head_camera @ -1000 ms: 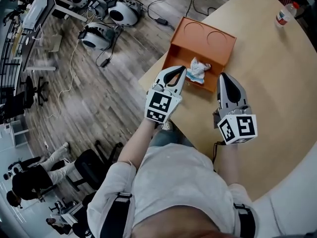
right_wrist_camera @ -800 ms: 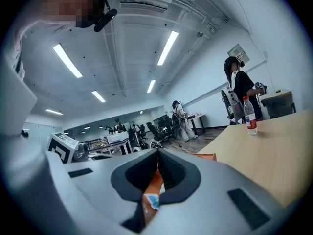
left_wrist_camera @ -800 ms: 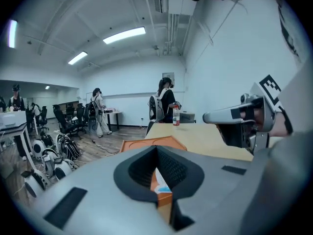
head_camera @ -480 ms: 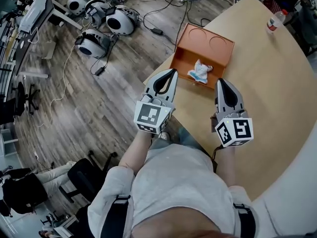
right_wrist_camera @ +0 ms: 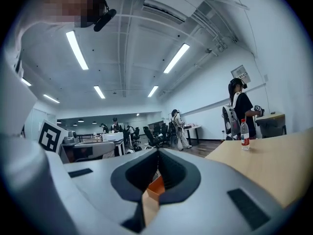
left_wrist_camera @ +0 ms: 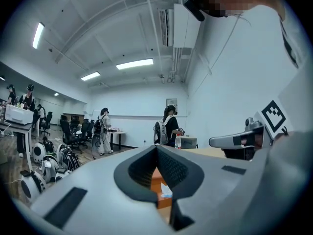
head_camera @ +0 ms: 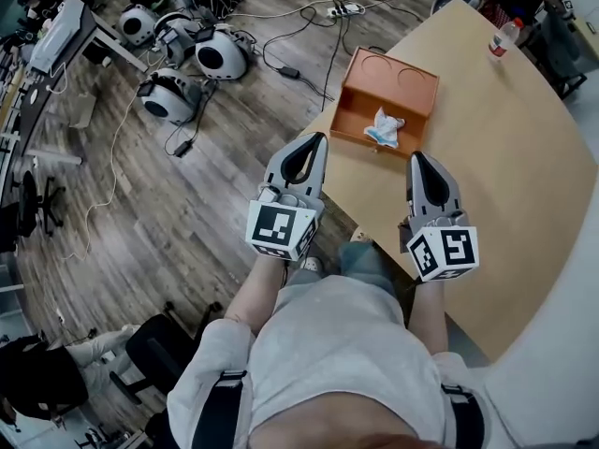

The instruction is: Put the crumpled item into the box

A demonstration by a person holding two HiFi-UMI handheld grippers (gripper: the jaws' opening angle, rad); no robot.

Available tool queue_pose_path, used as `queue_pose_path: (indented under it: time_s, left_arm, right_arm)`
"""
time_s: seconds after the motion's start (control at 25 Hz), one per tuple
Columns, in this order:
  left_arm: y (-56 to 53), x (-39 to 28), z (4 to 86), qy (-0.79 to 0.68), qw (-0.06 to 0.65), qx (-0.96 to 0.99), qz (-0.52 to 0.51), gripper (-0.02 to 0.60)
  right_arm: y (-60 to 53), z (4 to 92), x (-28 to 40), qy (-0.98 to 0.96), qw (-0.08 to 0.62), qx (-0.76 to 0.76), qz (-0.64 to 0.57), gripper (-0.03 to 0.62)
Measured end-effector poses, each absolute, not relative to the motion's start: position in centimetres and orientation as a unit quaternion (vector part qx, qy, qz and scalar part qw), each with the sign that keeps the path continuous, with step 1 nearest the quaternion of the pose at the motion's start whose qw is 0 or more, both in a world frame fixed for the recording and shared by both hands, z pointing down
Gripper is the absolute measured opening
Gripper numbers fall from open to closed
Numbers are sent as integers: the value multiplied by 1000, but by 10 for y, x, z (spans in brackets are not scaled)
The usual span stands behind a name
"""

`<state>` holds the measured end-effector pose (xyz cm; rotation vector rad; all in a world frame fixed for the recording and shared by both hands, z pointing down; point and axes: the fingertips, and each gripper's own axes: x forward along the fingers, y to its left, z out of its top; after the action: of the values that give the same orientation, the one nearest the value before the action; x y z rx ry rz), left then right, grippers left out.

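The crumpled white-and-blue item (head_camera: pixel 384 126) lies inside the open orange box (head_camera: pixel 409 86) at the far left part of the wooden table (head_camera: pixel 505 176). My left gripper (head_camera: pixel 318 137) is shut and empty, hovering at the table's left edge, short of the box. Farther right, my right gripper (head_camera: pixel 417 155) hangs over the table near the box's front side, also shut with nothing in it. In the left gripper view the shut jaws (left_wrist_camera: pixel 157 148) frame the box (left_wrist_camera: pixel 157 180) and the item (left_wrist_camera: pixel 166 192). The right gripper view shows the box (right_wrist_camera: pixel 155 185) below its closed jaws (right_wrist_camera: pixel 158 153).
A water bottle (head_camera: pixel 501 36) stands at the table's far right corner. White helmet-like devices (head_camera: pixel 220 56), cables and a power strip (head_camera: pixel 339 9) lie on the wood floor to the left. Several people (left_wrist_camera: pixel 168 126) stand among desks and chairs in the background.
Both grippers have drawn back from the box toward my body, still shut and empty. The crumpled item stays in the box. The head view has shifted, so the box looks farther off.
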<state>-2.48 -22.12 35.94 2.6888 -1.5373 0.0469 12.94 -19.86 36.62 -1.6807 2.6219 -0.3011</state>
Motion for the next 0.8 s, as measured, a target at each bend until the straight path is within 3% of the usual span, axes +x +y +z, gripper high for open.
queue_pose_path:
  time_s: [0.8]
  left_arm:
    - [-130,-72,322,-455,0,890,-44,15]
  right_arm:
    - [-92,331,82,811,0,-584,-36,9]
